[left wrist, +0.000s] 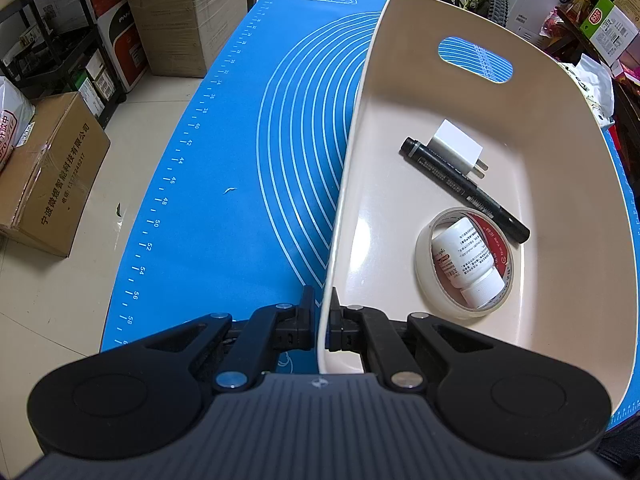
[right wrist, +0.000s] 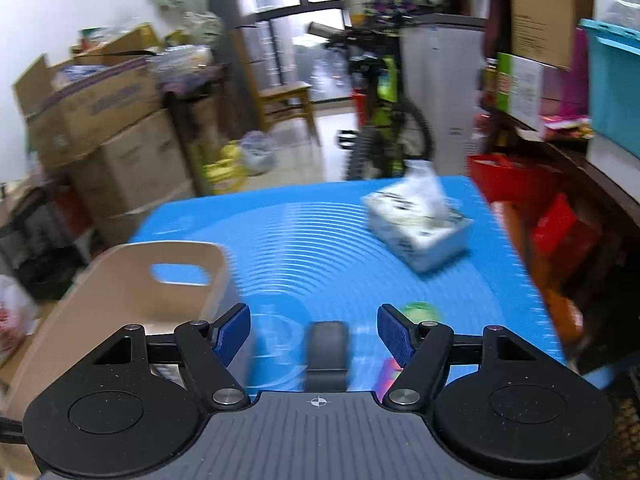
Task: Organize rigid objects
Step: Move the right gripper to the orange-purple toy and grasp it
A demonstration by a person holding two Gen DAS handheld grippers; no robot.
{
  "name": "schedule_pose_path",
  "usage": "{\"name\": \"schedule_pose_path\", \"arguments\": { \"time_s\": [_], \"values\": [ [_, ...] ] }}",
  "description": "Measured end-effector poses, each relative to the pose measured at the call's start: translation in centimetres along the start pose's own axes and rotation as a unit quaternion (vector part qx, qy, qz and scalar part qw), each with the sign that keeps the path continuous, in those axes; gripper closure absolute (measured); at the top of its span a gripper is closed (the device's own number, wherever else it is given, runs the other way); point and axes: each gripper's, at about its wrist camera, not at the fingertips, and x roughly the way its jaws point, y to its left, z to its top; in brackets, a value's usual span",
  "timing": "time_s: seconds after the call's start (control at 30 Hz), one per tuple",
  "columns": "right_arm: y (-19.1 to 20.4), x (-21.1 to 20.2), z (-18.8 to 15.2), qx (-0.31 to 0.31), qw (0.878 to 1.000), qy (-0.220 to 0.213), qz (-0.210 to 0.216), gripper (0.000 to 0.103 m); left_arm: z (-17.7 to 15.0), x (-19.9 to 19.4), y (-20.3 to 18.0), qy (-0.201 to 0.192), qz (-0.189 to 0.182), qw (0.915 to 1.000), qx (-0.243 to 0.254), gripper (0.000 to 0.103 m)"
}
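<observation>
My left tool (left wrist: pixel 323 320) is pinched tight on the near wall of the cream bin (left wrist: pixel 560 240). One finger is inside the bin and one is outside, with the thin wall squeezed between them.

The bin sits on the blue mat (left wrist: pixel 240 140) that covers the surface. Inside the bin I see a black marker (left wrist: pixel 464 188) lying flat. A white plug (left wrist: pixel 458 146) is just behind the marker and touches it. A roll of tape (left wrist: pixel 466 260) lies flat near the marker's tip, and a small white bottle (left wrist: pixel 466 256) lies on its side inside the ring of tape.

My right tool (right wrist: pixel 314 334) is wide apart and holds nothing. Its view is blurry. The bin (right wrist: pixel 120 280) is to its left. A dark, flat thing (right wrist: pixel 327 354) lies on the mat (right wrist: pixel 320 240) between the blue fingers (right wrist: pixel 394 334), but I cannot tell what it is. A green thing (right wrist: pixel 420 310) is just right of that. A white tissue box (right wrist: pixel 418 226) sits farther back from the bin, well apart from it.
</observation>
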Motion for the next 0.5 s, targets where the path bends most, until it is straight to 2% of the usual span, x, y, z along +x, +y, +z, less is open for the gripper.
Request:
{"name": "schedule_pose_path", "arguments": {
  "time_s": [0.23,0.5],
  "values": [
    [-3.0,2.4,-1.7,-0.003,0.998,0.026,-0.053,0.028,0.0,0.0,0.0,0.000,0.000,1.0000,0.000,0.097],
    [-4.2,6.4,-3.6,0.008,0.995,0.064,-0.079,0.028,0.0,0.0,0.0,0.000,0.002,1.0000,0.001,0.097]
  ]
}}
